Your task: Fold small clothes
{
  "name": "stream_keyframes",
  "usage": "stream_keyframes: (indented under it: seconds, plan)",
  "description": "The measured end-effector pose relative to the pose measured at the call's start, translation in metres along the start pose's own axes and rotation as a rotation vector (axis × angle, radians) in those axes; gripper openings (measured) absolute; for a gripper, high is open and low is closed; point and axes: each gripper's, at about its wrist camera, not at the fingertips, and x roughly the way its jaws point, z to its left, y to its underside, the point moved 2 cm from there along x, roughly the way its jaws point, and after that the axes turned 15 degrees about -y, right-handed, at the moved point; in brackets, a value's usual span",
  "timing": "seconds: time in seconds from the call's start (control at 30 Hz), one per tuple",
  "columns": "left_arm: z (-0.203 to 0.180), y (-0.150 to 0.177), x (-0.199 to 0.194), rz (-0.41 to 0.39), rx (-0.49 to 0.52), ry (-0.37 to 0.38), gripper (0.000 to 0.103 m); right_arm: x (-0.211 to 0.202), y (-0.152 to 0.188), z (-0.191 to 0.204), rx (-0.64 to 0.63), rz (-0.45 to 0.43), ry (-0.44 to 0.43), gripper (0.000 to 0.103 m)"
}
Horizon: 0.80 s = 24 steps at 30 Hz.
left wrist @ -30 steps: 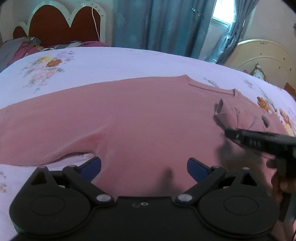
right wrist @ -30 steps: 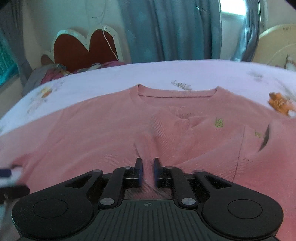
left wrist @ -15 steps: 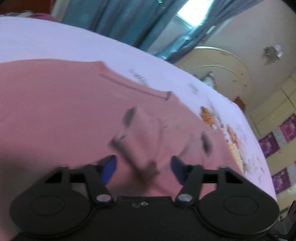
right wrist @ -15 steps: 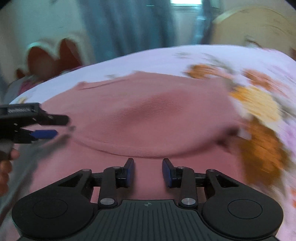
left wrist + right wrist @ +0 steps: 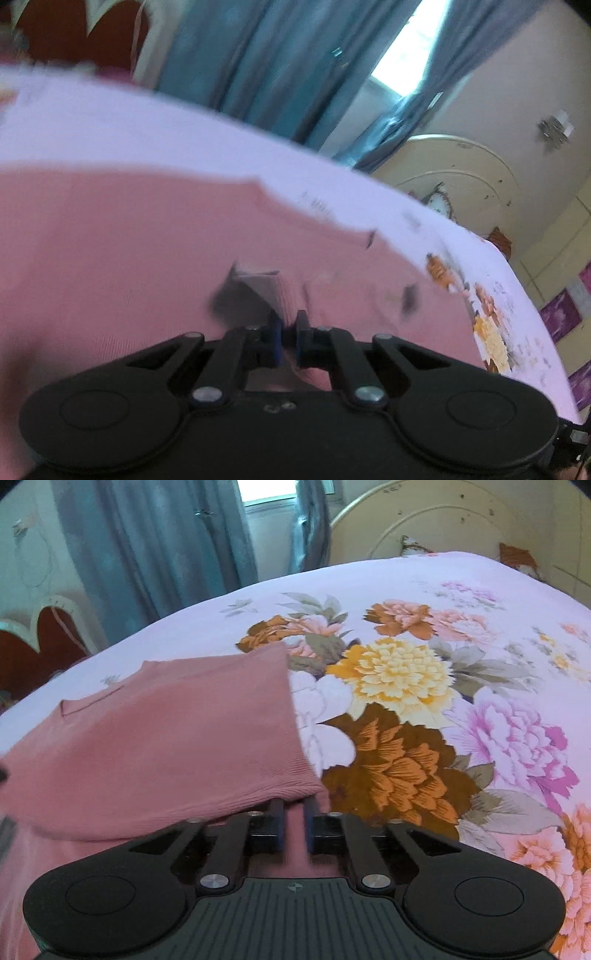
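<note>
The pink sweater [image 5: 166, 738] lies on the flowered bedsheet [image 5: 424, 672] with one side already turned in over its body, so folding looks barely begun. The left gripper [image 5: 288, 328] is pinched shut, seemingly on sweater cloth, though blur hides detail. The right gripper [image 5: 293, 819] is closing with pink cloth between its jaws.

This is a bedroom in a home. A bed [image 5: 424, 590] with a lilac sheet printed with large flowers fills both views. A cream arched headboard [image 5: 443, 524] stands at its far end, and a red headboard [image 5: 44, 642] with a scalloped white edge stands off to the left. Blue curtains [image 5: 147, 546] hang beside a bright window [image 5: 269, 491]. The walls are plain and pale.
</note>
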Motion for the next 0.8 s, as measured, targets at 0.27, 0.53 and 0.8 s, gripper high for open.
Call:
stream_keyframes:
  seconds: [0.27,0.53,0.8]
  plan:
    - [0.015,0.01,-0.01,-0.04,0.019,-0.048,0.074,-0.011,-0.007,0.0,-0.058,0.041,-0.037,0.018]
    - [0.011,-0.038,0.048,0.051,0.041,0.05,0.061,-0.027,-0.037,0.001,-0.096,-0.07,-0.059,0.05]
    - [0.018,-0.023,0.025,-0.155,-0.02,-0.003,0.008,0.03,-0.034,-0.01,-0.116,0.084,-0.02,0.042]
